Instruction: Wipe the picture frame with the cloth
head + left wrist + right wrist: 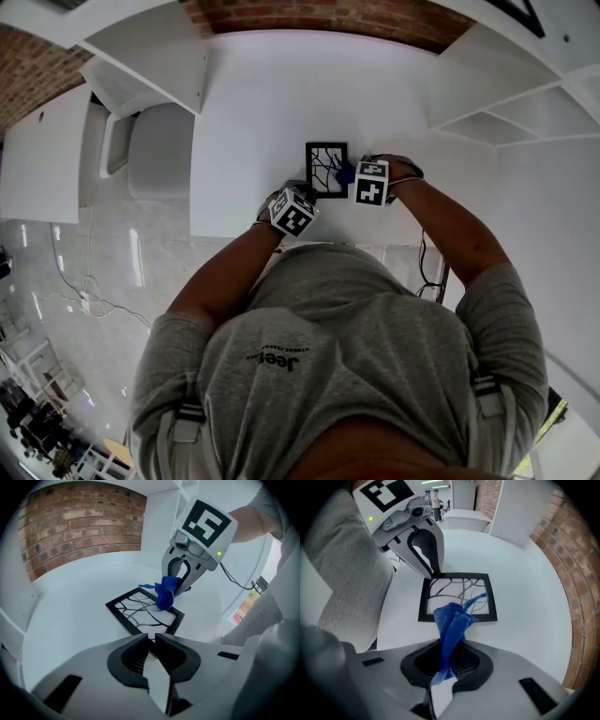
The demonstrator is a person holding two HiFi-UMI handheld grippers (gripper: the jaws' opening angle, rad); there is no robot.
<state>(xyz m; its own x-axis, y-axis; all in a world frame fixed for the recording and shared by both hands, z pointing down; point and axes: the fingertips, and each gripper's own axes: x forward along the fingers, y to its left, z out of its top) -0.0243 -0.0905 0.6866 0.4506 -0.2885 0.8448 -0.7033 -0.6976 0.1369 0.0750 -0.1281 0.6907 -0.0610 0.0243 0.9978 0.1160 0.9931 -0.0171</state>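
Overhead, the head view shows a person in a grey T-shirt [347, 347] leaning over a white counter [272, 94] backed by a brick wall [375, 19]. A small black picture frame [326, 170] with a branch-like line drawing lies flat near the counter's front edge. The left gripper [307, 193] meets the frame's near left corner, and the right gripper [352, 174] reaches in from the right with a blue cloth [345, 173]. From this height neither gripper's jaws can be made out.

The left gripper view fills that in. Its own jaws [152, 639] are pressed close together on the nearest corner of the picture frame [121, 612]. Across the frame, the right gripper [177, 581] holds the cloth [165, 595] down onto the glass by the far edge.

The right gripper view shows its jaws [445, 660] pinching the cloth [452, 625], which stands up in a bunch over the near edge of the frame [457, 597]. Beyond it, the left gripper [433, 571] has its tips on the far left corner.
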